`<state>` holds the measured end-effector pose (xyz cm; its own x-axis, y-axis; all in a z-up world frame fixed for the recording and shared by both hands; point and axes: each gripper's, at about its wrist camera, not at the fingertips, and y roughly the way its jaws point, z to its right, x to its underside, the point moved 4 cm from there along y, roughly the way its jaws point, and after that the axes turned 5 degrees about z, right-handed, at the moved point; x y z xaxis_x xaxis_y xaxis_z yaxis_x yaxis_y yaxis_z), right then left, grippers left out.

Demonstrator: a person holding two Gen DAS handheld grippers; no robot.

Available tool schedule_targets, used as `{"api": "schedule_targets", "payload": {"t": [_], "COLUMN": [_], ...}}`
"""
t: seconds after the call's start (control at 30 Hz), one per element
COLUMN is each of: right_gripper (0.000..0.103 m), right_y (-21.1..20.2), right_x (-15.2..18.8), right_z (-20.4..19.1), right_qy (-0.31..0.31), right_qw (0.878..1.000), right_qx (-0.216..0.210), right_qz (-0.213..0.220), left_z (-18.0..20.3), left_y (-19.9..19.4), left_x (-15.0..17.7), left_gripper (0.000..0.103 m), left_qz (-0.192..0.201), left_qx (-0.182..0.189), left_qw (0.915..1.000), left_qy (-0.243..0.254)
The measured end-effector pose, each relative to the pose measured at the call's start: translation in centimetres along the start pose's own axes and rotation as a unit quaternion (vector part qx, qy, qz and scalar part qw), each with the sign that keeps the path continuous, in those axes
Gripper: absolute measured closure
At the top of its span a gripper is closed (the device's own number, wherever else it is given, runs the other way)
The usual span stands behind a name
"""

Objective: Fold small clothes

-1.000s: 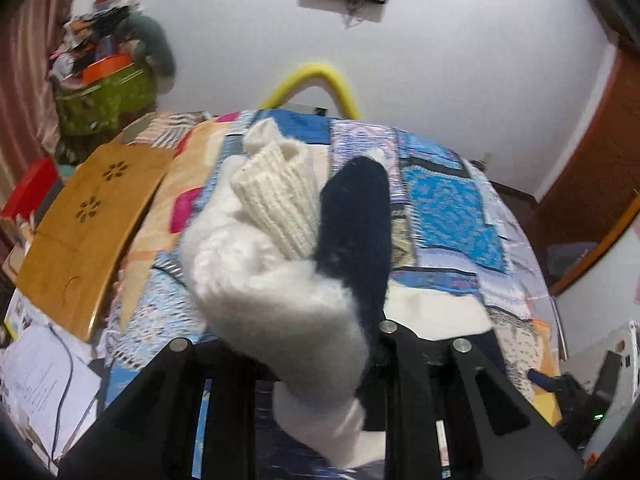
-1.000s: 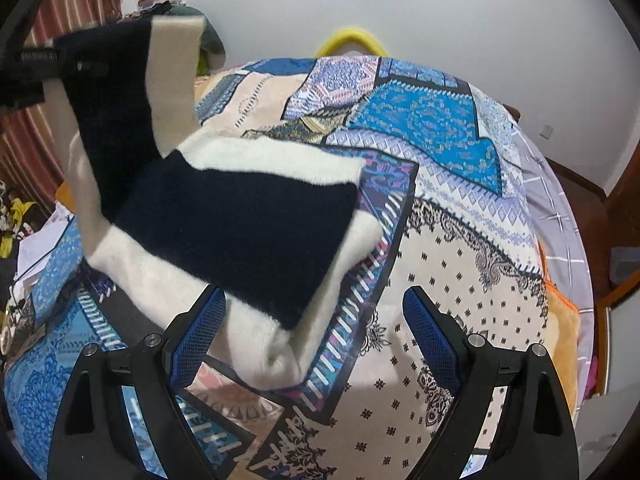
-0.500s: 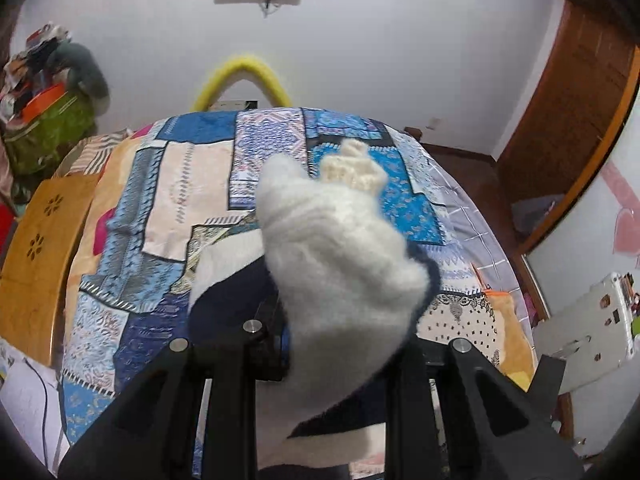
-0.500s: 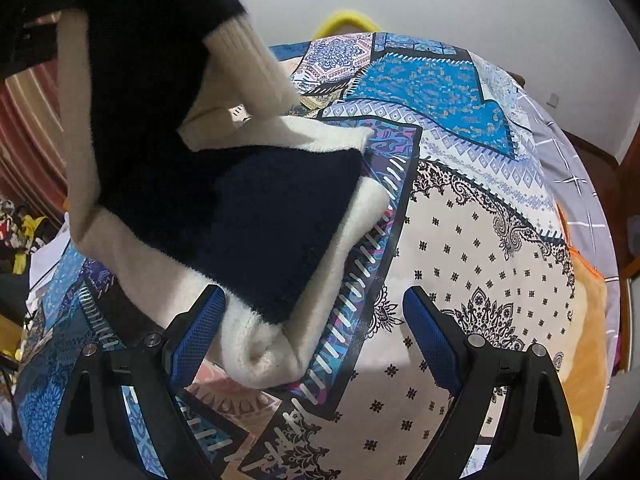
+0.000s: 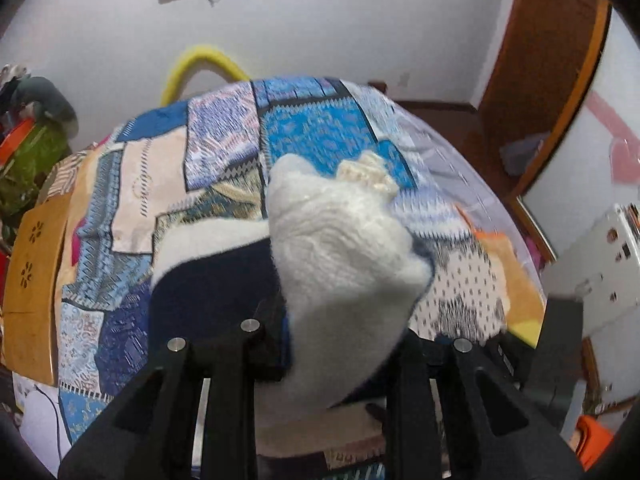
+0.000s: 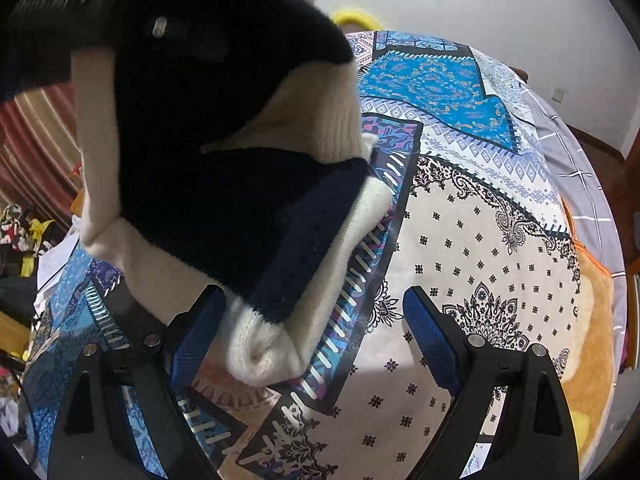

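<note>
A small navy and cream knitted sweater (image 6: 256, 220) lies on the patchwork bedspread (image 6: 480, 240). My left gripper (image 5: 336, 340) is shut on a cream part of the sweater (image 5: 340, 248) and holds it lifted over the navy body (image 5: 212, 288). In the right wrist view the left gripper (image 6: 120, 28) carries that flap above the rest of the sweater. My right gripper (image 6: 316, 328) is open, its blue pads (image 6: 428, 332) either side of the sweater's near cream corner (image 6: 264, 356), not touching it.
A wooden board (image 5: 32, 280) lies at the bed's left edge. A green basket of clutter (image 5: 24, 156) stands far left. A yellow hoop (image 5: 200, 64) rises behind the bed. A wooden door frame (image 5: 552, 80) and white device (image 5: 600, 264) are on the right.
My left gripper has carried the lifted sweater part to the right, over the navy body. The flap now hangs lower and nearer the right gripper. The right gripper has stayed open in place.
</note>
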<state>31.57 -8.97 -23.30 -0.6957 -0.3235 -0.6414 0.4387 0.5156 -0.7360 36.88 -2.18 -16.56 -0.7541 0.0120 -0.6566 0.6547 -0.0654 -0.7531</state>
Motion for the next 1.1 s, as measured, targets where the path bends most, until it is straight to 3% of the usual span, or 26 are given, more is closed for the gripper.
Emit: {"api": "schedule_targets", "payload": {"t": [0.33,0.47,0.6,0.77,0.87,1.1], "right_gripper": [0.014,0.014,0.014,0.014,0.014,0.014], "right_y": [-1.7,-2.8,-4.4,-6.5,-7.5,-7.4], "right_x": [0.2,0.2,0.1,-0.5,-1.1,-2.8], "right_z": [0.1,0.1,0.1,-0.5,-1.3,-3.2], "right_qy": [-0.002,-0.004,-0.006,-0.009,-0.01,-0.014], "right_qw": [1.0,1.0,0.999,0.999,0.999,0.999], "right_qx": [0.012,0.022,0.031,0.035,0.029,0.014], "right_qz": [0.007,0.01,0.017,0.033,0.041,0.044], "left_z": [0.3,0.3,0.4,-1.1,-2.8,-7.5], "left_y": [-0.8,-2.0,-3.8,-6.3,-7.3,-6.7], "left_x": [3.5,4.3,4.7,4.8,5.0,7.2], "left_gripper": [0.07,0.05,0.043,0.031,0.029,0.026], "left_qz": [-0.039,-0.047,-0.041,-0.011,0.001,-0.015], "left_qx": [0.018,0.049,0.062,0.043,0.025,-0.016], "left_qw": [0.9989,0.9977,0.9972,0.999,0.9997,0.9995], "left_qy": [0.02,0.005,0.002,-0.003,-0.008,-0.024]}}
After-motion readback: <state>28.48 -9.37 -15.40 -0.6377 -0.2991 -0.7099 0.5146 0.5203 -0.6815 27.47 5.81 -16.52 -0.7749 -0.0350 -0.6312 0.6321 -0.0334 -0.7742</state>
